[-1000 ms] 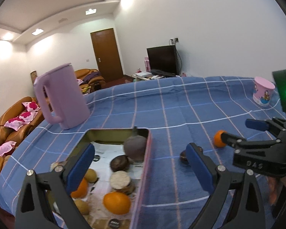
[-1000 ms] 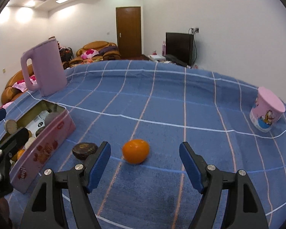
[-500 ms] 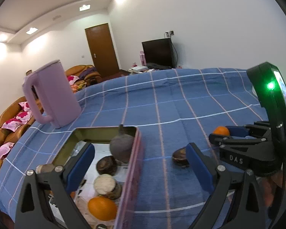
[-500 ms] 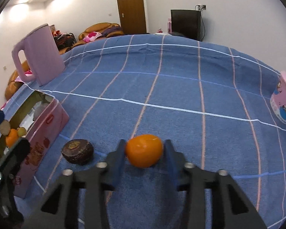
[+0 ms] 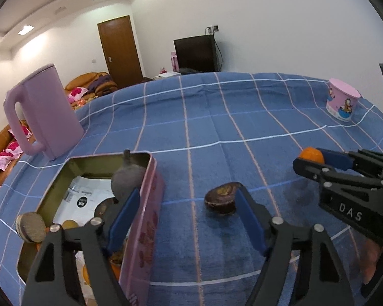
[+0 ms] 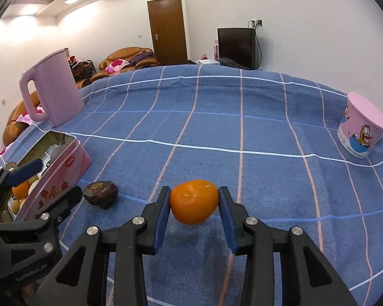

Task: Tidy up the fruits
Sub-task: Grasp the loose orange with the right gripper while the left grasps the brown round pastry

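My right gripper (image 6: 194, 204) is shut on an orange (image 6: 194, 201), held just above the blue checked cloth; the left wrist view shows this gripper (image 5: 311, 158) and the orange (image 5: 310, 154) at the right. A dark brown round fruit (image 5: 220, 199) (image 6: 100, 193) lies on the cloth beside the pink tin (image 5: 145, 219) (image 6: 63, 178). My left gripper (image 5: 186, 219) (image 6: 46, 186) straddles the tin's wall, its jaws closing. The brown fruit sits against the right pad, while the left pad hangs over the tin's inside. Several fruits lie in the tin.
A purple kettle (image 5: 43, 117) (image 6: 53, 94) stands behind the tin at the far left. A pink cartoon cup (image 5: 342, 102) (image 6: 360, 127) stands at the far right. Brown sofas lie beyond the table's left edge.
My right gripper closed on the orange and raised it a little. My left gripper moved right and down toward the brown fruit, and its jaws narrowed.
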A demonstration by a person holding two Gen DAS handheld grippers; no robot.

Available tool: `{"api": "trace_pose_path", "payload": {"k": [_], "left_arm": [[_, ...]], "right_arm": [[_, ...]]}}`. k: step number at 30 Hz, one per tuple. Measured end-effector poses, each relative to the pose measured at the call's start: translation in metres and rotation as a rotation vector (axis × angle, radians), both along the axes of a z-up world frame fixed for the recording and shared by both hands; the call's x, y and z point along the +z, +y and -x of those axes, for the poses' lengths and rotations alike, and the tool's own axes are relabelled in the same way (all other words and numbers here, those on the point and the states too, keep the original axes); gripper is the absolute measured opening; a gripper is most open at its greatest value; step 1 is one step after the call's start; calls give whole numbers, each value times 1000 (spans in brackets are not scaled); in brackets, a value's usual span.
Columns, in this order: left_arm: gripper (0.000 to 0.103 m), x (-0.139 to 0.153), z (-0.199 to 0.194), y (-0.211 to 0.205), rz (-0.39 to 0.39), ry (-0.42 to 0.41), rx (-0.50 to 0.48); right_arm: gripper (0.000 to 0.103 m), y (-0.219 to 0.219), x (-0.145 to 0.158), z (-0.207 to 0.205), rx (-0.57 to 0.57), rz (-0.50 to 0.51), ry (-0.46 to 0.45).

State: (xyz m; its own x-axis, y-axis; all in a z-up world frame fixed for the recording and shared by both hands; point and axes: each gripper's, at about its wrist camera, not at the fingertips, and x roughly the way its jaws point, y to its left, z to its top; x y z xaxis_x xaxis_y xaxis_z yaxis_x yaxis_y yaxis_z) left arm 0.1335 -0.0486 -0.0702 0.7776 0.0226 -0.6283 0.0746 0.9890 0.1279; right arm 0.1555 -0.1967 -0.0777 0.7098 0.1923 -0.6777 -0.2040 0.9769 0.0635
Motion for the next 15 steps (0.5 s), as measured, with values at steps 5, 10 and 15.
{"api": "trace_pose_path", "payload": {"k": [5, 10, 15], "left_arm": [[78, -1, 3, -10, -12, -3, -23], [78, -8, -2, -27, -50, 25, -64], [70, -18, -18, -35, -68, 107, -92]], "right_arm": [[39, -1, 1, 2, 1, 1, -12], [40, -7, 2, 3, -9, -24, -17], [40, -7, 2, 4, -8, -20, -20]]}}
